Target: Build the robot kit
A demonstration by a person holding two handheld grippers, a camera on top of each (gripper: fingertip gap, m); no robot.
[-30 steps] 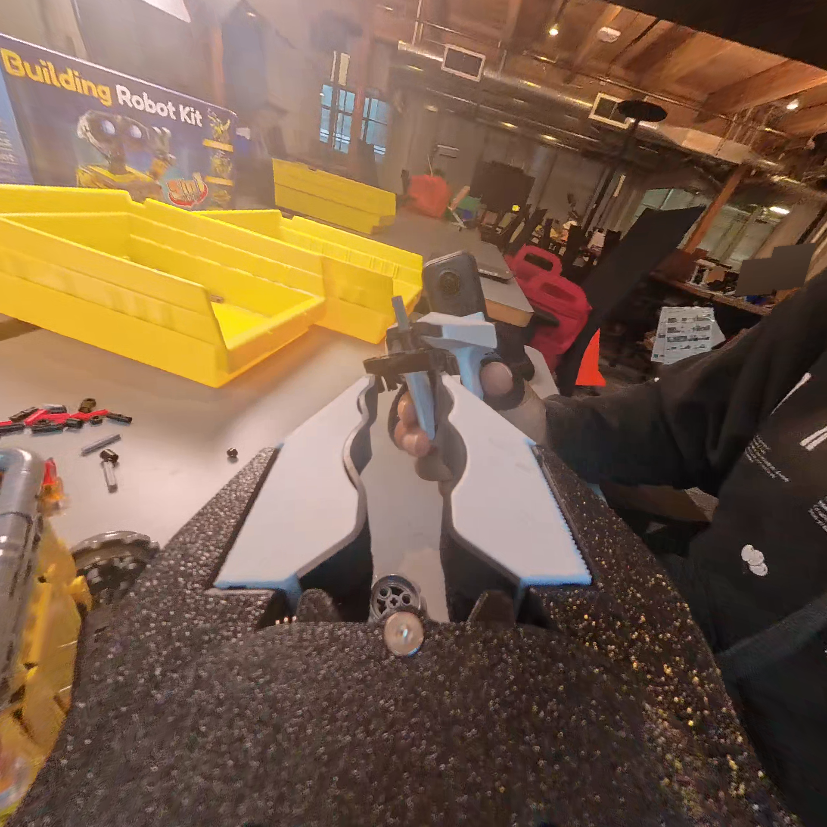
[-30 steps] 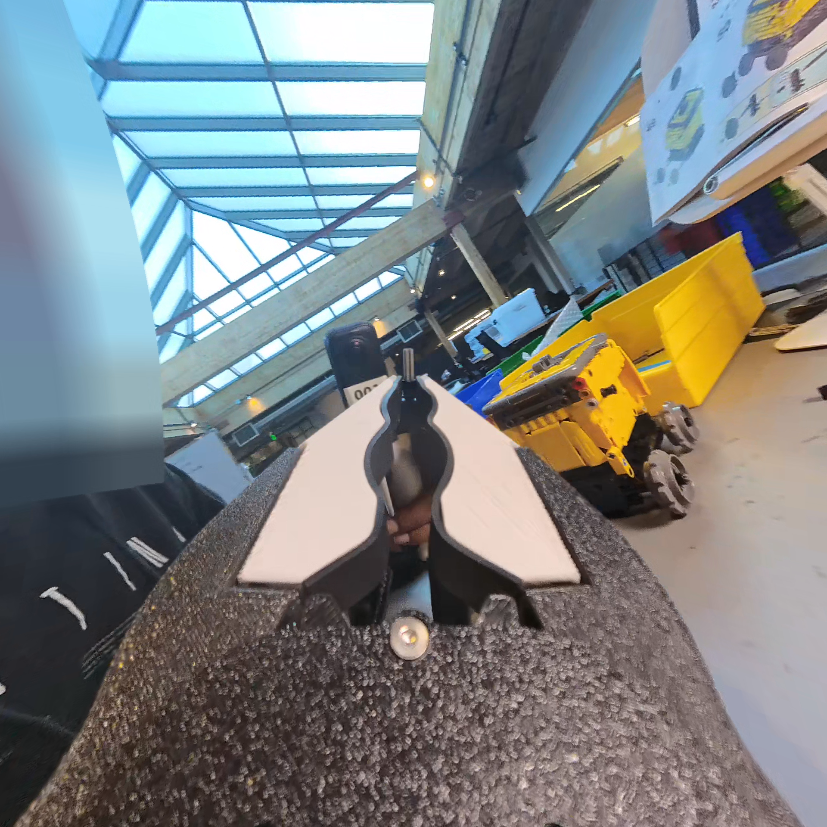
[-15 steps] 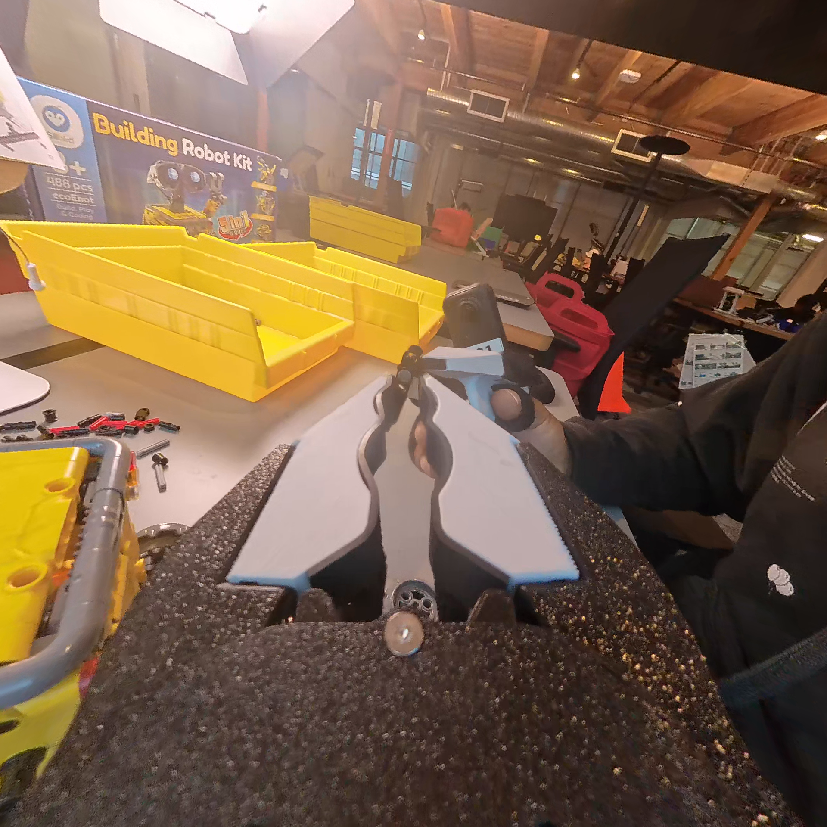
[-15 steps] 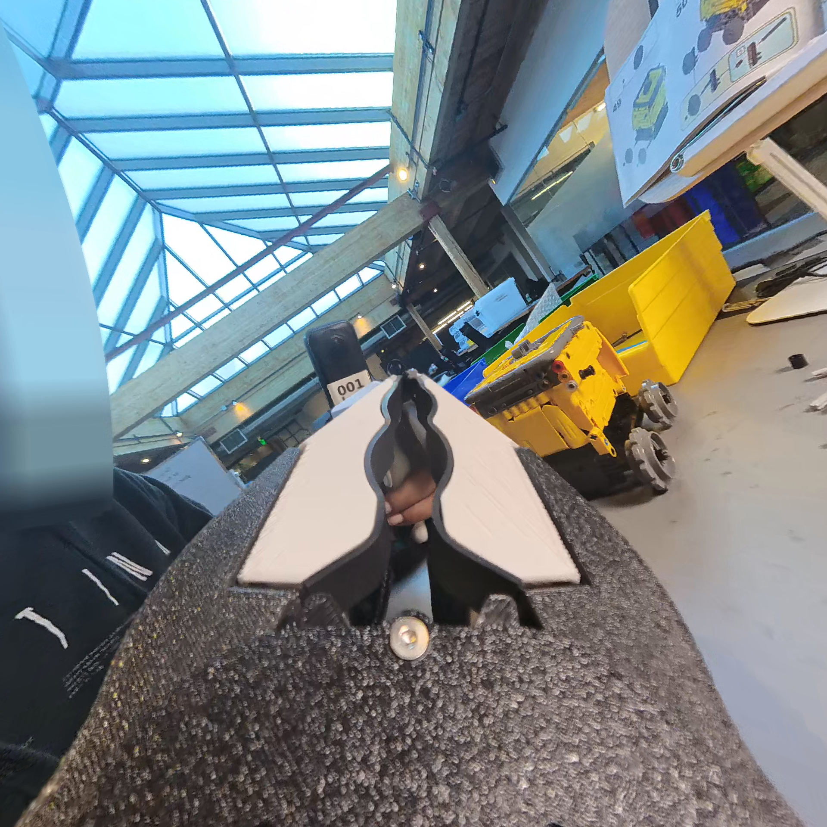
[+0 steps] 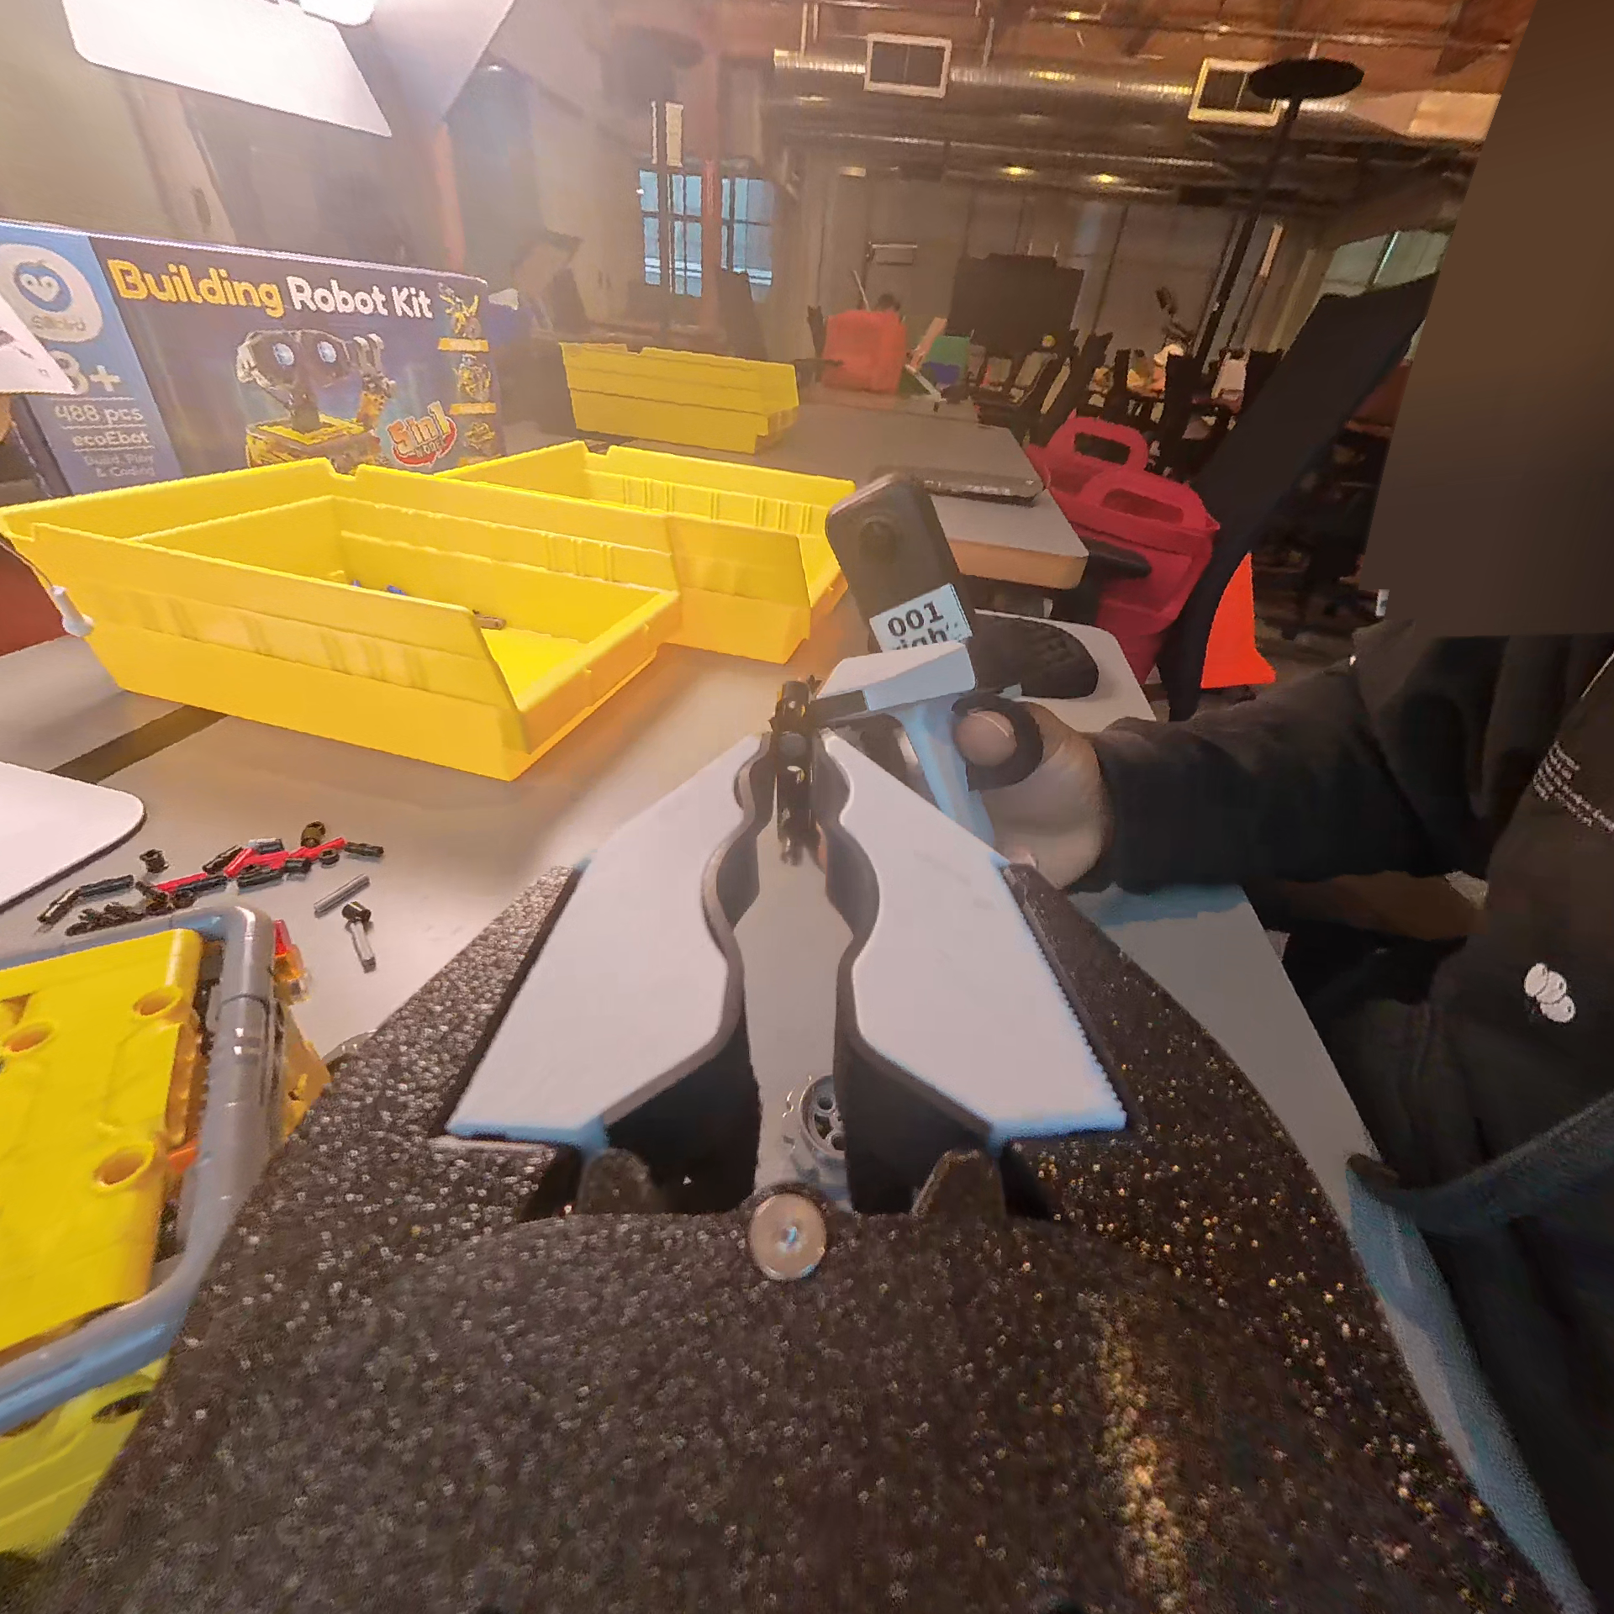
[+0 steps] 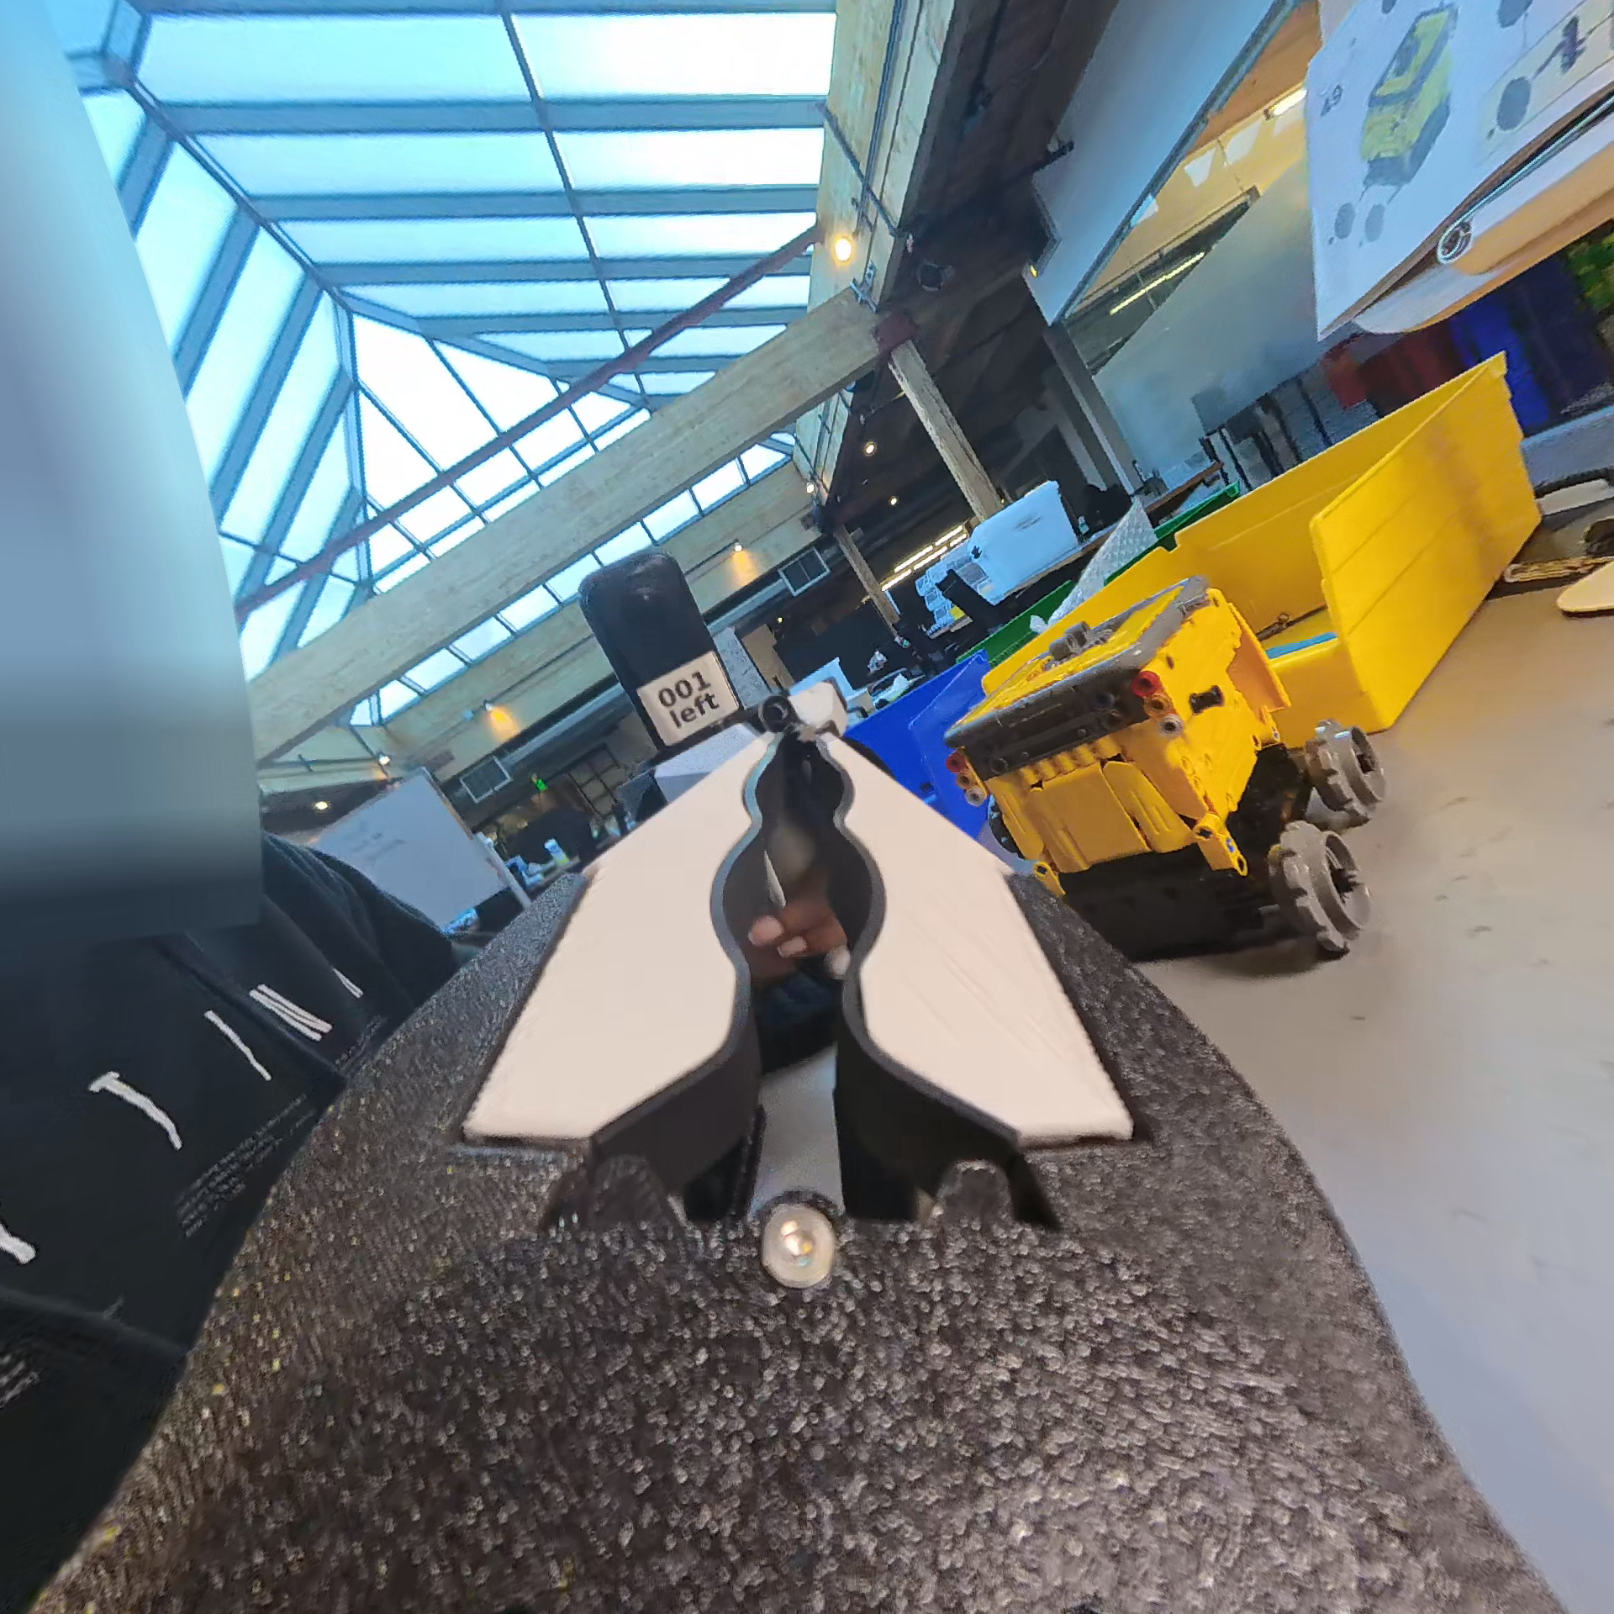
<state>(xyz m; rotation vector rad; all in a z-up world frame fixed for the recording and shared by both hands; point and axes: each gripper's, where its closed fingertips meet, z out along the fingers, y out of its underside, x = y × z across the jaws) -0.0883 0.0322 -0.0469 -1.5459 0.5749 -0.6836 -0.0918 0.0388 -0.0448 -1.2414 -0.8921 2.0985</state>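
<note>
One small black part [image 5: 793, 769] pinched between two closed grippers, left [image 5: 796, 760] and right [image 6: 796, 738].

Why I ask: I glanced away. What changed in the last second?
The right tongs shifted, their tip now meeting the black part pinched in the left tongs; the grey pin that stuck out of them earlier no longer shows. Both tongs stay shut; yellow model and bins unmoved.
</note>
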